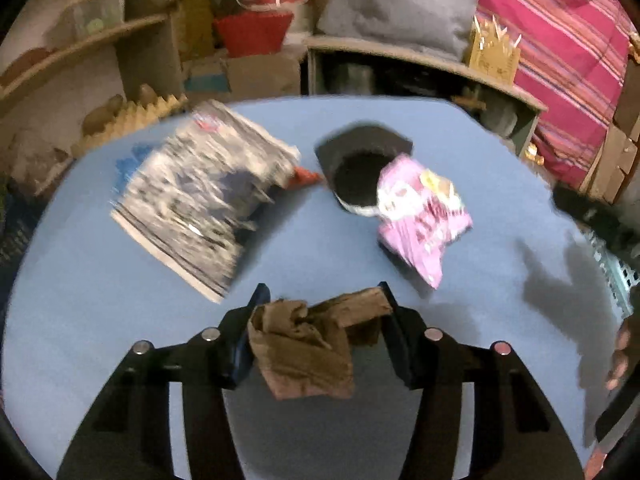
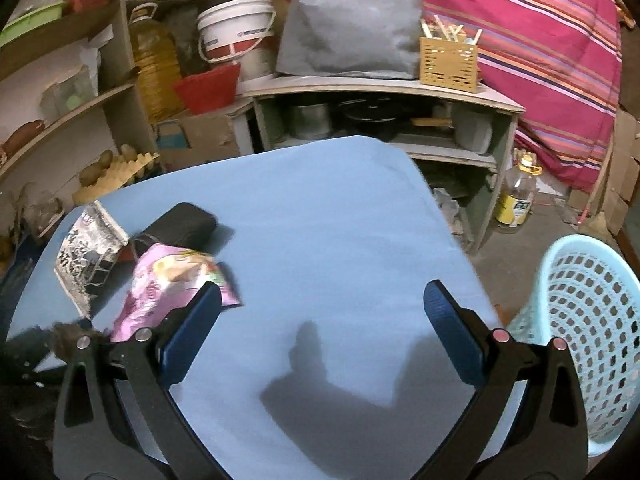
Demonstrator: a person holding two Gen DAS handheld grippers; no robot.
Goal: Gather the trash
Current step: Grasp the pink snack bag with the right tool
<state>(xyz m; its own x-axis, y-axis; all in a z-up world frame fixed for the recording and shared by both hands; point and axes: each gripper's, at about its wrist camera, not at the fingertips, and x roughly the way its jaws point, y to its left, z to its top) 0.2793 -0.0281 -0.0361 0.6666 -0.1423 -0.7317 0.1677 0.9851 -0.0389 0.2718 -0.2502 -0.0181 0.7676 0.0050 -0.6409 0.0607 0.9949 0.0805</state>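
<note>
Taking the black cup [image 1: 356,172] as landmark: left of it lies the grey printed bag [image 1: 200,204], flat, crinkly foil-like film, blurred here; you'd judge it light and slippery, so pinch an edge or corner, not the flat face. A small red scrap [image 1: 306,178] pokes out between the bag and the cup, too small to tell what it is. The cup itself is lying on its side, mouth toward you, dark and rigid-looking, likely light. Touching the cup's right side sits the pink wrapper [image 1: 420,216], crumpled glossy film, soft, springy; grab a fold. Below the cup, nearest you, your left gripper [image 1: 322,298] is clenched on a brown paper wad [image 1: 308,344], crushed, matte, limp, hanging down between the pads; probably weightless, so it may slip if you ease off. All on a blue table [image 1: 100,320], smooth cloth-like top. Far right of the cup, off the table edge, stands the pale blue basket [image 2: 588,320], perforated plastic, stiff. Your right gripper [image 2: 320,302] is spread wide, holding nothing, over bare table.
</note>
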